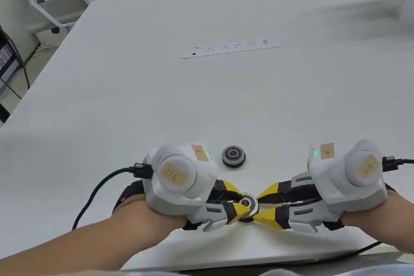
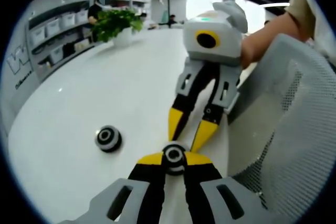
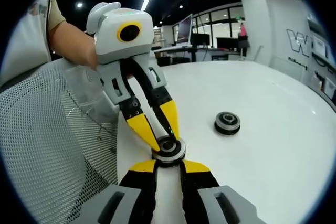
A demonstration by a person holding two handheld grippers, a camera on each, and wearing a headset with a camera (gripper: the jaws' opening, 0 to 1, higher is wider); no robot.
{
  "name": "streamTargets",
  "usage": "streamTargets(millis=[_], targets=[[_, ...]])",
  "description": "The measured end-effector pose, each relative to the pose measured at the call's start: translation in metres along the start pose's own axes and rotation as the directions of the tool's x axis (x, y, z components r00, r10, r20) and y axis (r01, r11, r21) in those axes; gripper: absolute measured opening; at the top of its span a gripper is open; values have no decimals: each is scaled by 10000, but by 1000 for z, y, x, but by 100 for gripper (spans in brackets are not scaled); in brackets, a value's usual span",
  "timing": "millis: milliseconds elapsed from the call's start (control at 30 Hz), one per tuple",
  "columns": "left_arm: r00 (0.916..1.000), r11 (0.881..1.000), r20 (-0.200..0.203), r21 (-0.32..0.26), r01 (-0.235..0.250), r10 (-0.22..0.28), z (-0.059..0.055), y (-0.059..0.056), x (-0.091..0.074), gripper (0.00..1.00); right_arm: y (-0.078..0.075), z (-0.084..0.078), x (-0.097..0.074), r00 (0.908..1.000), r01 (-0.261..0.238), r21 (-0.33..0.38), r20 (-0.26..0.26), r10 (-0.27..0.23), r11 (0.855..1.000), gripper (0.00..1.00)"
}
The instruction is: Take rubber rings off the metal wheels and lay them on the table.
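Two grippers meet close to the desk's near edge in the head view. The left gripper, a white body with black fingers tipped in yellow, and the matching right gripper each have their fingers drawn to a narrow gap. They close from opposite sides on one small round wheel of silver metal with a black rubber ring, the held wheel. A second wheel of the same kind, the loose wheel, lies flat on the white desk just beyond them, touching neither. Each gripper body bears a tan sticker, its marks too small to read. A long white power strip lies toward the far edge.

Left gripper view: the left gripper sets its yellow fingertips against both sides of the held wheel. The right gripper enters from above, its tips nearly together at the wheel's rim. The loose wheel lies apart on the desk. A large "W" shows on the wall; the rest cannot be read.

Right gripper view: the right gripper holds the held wheel between narrowly parted tips. The left gripper pinches the wheel's rim. The loose wheel lies apart. A wall sign reads "W".
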State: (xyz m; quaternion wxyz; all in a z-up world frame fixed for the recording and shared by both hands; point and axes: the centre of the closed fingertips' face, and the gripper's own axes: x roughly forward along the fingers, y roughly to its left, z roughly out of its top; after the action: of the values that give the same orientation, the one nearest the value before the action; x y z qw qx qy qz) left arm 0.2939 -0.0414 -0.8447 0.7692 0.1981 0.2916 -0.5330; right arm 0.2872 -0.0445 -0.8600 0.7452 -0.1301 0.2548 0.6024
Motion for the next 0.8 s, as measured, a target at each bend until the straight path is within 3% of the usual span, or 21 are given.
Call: streamTargets(millis=[800], targets=[[10000, 10000, -61, 37, -63, 63, 0, 1, 0, 13, -3, -1, -4, 9999, 118, 754, 22, -120, 9971, 1]])
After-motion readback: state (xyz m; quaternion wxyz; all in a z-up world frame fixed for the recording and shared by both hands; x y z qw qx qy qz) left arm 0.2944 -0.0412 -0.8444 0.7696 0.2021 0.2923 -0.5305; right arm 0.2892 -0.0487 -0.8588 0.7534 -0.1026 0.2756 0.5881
